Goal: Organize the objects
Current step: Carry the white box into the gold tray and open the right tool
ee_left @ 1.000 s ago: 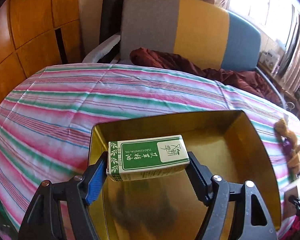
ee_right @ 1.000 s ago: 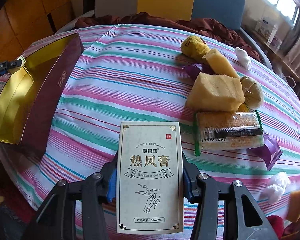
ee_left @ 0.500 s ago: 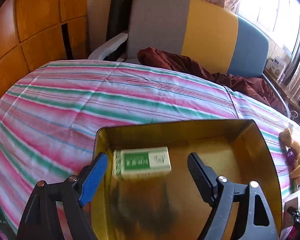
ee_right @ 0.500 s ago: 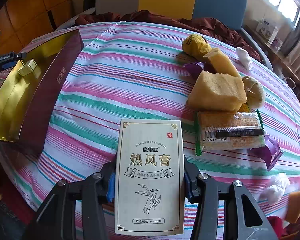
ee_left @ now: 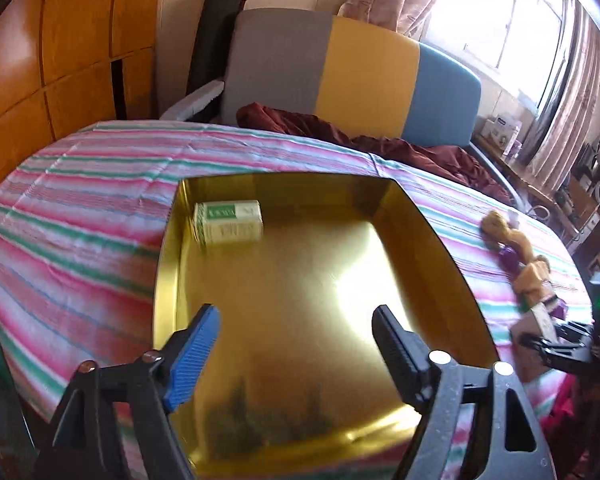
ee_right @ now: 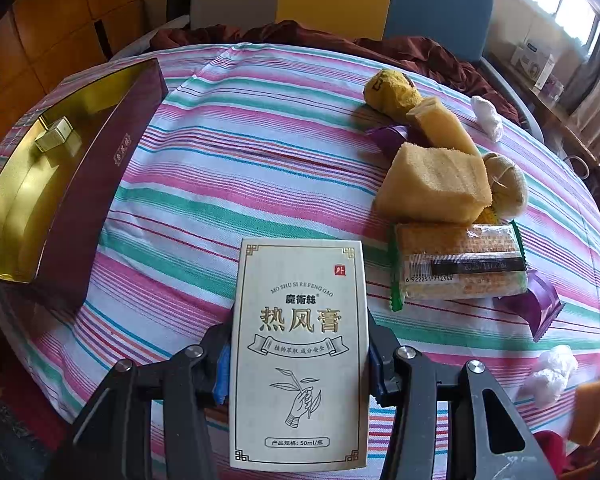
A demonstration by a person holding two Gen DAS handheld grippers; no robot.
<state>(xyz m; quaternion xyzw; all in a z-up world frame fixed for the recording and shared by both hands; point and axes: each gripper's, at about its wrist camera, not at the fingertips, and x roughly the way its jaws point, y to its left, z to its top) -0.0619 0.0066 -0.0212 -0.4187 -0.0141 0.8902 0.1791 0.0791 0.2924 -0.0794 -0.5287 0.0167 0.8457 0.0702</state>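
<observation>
With the small green-and-white carton [ee_left: 229, 222] lying in the gold-lined maroon box [ee_left: 440, 248], the left claw [ee_left: 296, 344] gapes wide above it, while the right claw [ee_right: 298, 360] grips the tall cream carton [ee_right: 300, 352], likely next to go in.

Glossy gold metal tray [ee_left: 432, 248], matt striped cloth tablecloth [ee_right: 260, 168], porous sponge [ee_right: 432, 180]

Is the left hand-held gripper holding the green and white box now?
No, the left hand-held gripper is open and empty, and the green and white box lies apart from it inside the gold tray.
</observation>
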